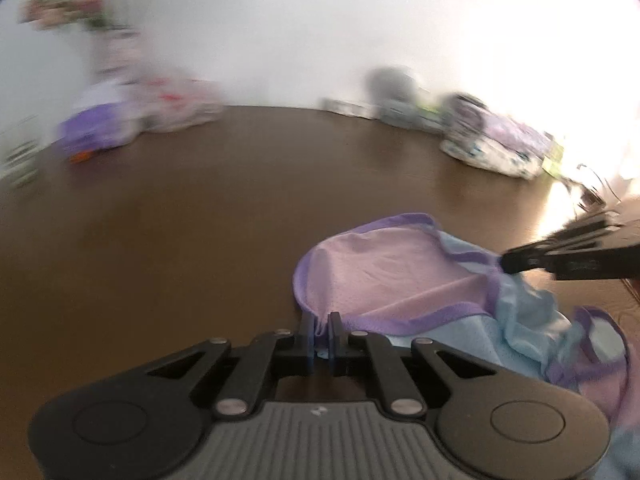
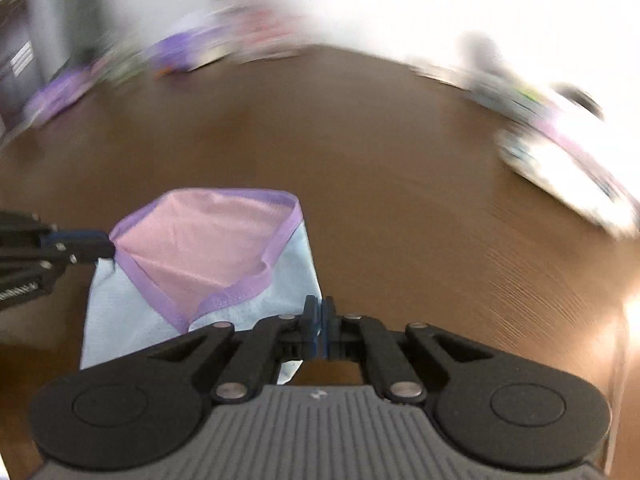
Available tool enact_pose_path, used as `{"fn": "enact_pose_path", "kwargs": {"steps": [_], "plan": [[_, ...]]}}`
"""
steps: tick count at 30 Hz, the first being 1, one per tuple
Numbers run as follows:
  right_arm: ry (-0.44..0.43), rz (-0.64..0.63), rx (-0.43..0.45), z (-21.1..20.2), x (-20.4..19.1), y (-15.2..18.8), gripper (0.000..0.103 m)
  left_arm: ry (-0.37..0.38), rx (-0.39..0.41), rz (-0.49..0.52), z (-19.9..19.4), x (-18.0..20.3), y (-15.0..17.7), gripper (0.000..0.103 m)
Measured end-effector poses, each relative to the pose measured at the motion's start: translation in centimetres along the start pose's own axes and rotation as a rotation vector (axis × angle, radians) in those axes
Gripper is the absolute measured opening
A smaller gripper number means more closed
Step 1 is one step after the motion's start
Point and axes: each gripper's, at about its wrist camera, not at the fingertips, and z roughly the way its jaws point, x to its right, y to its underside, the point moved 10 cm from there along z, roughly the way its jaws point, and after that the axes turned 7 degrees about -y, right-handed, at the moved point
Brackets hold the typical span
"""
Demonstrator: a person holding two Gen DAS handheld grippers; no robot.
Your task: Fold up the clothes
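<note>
A brown bench [image 1: 180, 240] was seen, with blurred piles of clothes [image 1: 496, 144] along its far edge. A pink, blue and purple-trimmed garment [image 2: 192, 248] was held up above it, one edge clamped in the left tongs [image 1: 322, 336] and another in the right tongs [image 2: 319, 328].

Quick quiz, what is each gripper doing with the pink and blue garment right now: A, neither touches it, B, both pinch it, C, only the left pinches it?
B: the left gripper and the right gripper are each shut on the garment's fabric.
</note>
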Motion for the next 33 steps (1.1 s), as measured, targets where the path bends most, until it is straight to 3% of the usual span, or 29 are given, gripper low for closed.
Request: {"fn": "enact_pose_path", "kwargs": {"steps": [3,6,10,13,14,16,17,18,20,24,27,29,31,33], "plan": [[0.067,0.183,0.058,-3.3,5.5,2.4,0.0,0.06,0.007,0.062,2.2,4.4,-2.5,0.004],[0.159,0.287,0.105,-6.7,9.3,5.1,0.0,0.105,0.03,0.112,3.7,9.1,-4.7,0.004],[0.235,0.373,0.158,-10.0,11.8,8.1,0.0,0.148,0.062,0.155,5.3,14.5,-6.8,0.006],[0.266,0.408,0.202,-12.0,12.1,9.4,0.004,0.097,0.03,0.126,5.6,14.2,-6.3,0.024],[0.257,0.411,0.231,-13.3,11.7,10.0,0.006,0.086,0.034,0.119,5.0,13.6,-6.1,0.029],[0.215,0.399,0.297,-15.4,10.0,10.7,0.02,0.061,0.061,0.115,3.1,12.0,-5.5,0.039],[0.185,0.386,0.33,-16.5,9.0,11.2,0.036,0.049,0.081,0.114,1.5,11.0,-5.0,0.052],[0.149,0.366,0.352,-17.1,7.9,11.6,0.04,0.052,0.091,0.112,0.0,10.2,-4.3,0.062],[0.054,0.319,0.388,-18.0,5.3,12.9,0.04,0.123,0.089,0.106,-3.1,9.4,-2.3,0.066],[-0.076,0.264,0.38,-17.3,1.0,15.7,0.033,0.448,0.024,0.084,-8.3,11.0,4.1,0.066],[-0.131,0.222,0.305,-15.8,-1.4,17.5,0.032,0.552,0.002,0.075,-9.6,12.5,7.7,0.066],[-0.15,0.219,0.292,-15.5,-2.3,17.7,0.032,0.552,-0.035,0.05,-9.2,13.4,8.6,0.066],[-0.175,0.207,0.296,-15.6,-3.1,17.5,0.032,0.61,-0.027,0.039,-9.8,14.4,8.4,0.065],[-0.214,0.189,0.282,-15.2,-3.7,17.5,0.031,0.597,-0.023,0.075,-9.8,14.7,8.5,0.063]]}}
